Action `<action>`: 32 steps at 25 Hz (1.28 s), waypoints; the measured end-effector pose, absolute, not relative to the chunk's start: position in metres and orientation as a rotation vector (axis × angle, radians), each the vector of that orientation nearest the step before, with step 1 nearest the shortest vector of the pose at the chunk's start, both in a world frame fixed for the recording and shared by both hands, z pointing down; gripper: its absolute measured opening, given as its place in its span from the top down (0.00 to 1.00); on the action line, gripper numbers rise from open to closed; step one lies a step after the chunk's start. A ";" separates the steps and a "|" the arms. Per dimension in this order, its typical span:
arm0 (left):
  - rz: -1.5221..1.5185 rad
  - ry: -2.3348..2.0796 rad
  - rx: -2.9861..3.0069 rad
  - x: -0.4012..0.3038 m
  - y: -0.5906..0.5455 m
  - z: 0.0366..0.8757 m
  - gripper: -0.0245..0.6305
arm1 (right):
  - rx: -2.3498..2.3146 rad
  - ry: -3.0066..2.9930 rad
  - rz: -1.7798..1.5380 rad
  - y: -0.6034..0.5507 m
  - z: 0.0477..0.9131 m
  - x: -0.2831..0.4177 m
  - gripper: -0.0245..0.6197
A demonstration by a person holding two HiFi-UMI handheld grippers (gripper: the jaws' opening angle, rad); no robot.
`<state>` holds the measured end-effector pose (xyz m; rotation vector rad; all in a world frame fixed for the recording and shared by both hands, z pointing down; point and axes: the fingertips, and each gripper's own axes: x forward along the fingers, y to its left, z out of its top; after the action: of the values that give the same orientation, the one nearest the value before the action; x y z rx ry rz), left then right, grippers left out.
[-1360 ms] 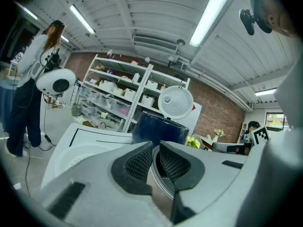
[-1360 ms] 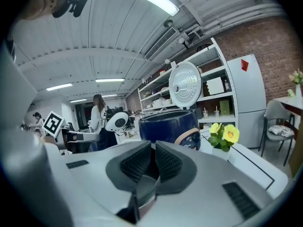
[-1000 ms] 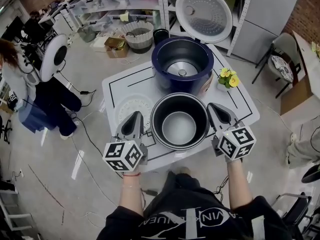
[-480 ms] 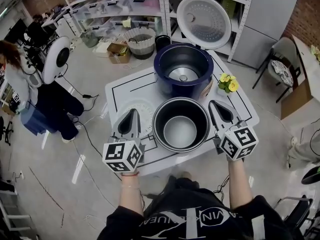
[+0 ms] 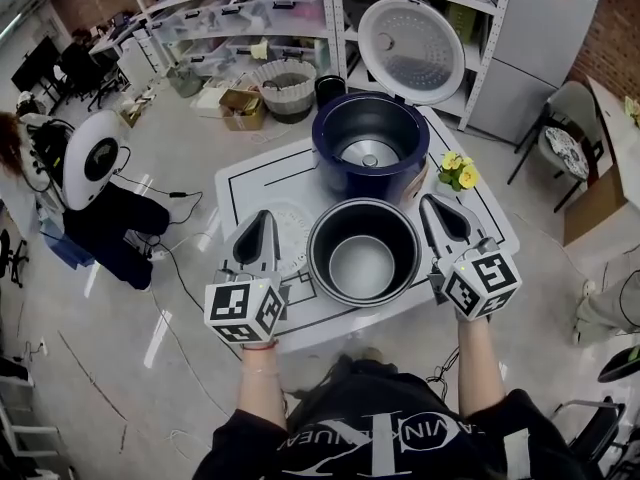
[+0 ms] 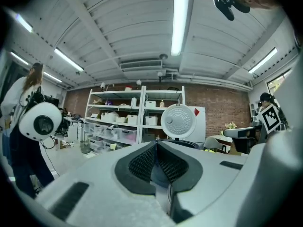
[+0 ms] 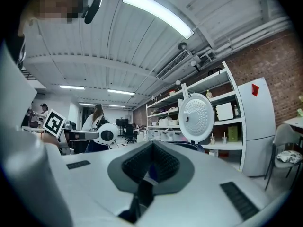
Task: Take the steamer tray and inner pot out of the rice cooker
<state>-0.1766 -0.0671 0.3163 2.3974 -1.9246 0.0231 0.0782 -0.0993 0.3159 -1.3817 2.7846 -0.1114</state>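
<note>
The dark blue rice cooker (image 5: 368, 143) stands at the back of the white table (image 5: 250, 180) with its lid (image 5: 411, 48) swung up and its cavity without a pot. The grey inner pot (image 5: 364, 253) rests on the table in front of it. A white steamer tray (image 5: 287, 230) lies to the pot's left, partly under my left gripper (image 5: 262, 215). That gripper hovers left of the pot, shut on nothing. My right gripper (image 5: 428, 200) hovers right of the pot, shut and likewise with nothing in it. The left gripper (image 6: 156, 143) and right gripper (image 7: 152, 143) both point level towards the lid (image 6: 177, 122).
A small pot of yellow flowers (image 5: 455, 168) sits on the table right of the cooker. Shelving (image 5: 260, 13) with bins lines the back wall, with a basket (image 5: 285, 80) on the floor. A white round machine (image 5: 95, 160) and a person stand at far left.
Both grippers have lifted a little beside the pot, staying shut. The pot and tray stay on the table. The person and white machine at left have shifted.
</note>
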 end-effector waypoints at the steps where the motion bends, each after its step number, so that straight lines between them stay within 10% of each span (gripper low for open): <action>1: 0.020 -1.931 2.399 -0.177 -0.067 0.314 0.94 | -1.379 2.783 -0.104 -0.099 0.314 0.078 0.96; 32: -0.032 -2.036 2.401 -0.191 -0.062 0.280 0.94 | -1.330 2.769 -0.056 -0.104 0.291 0.071 0.96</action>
<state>-0.1910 -0.0617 0.2799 2.4008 -2.0357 -0.0315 0.0709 -0.1036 0.2913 -1.3299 2.7695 -0.0562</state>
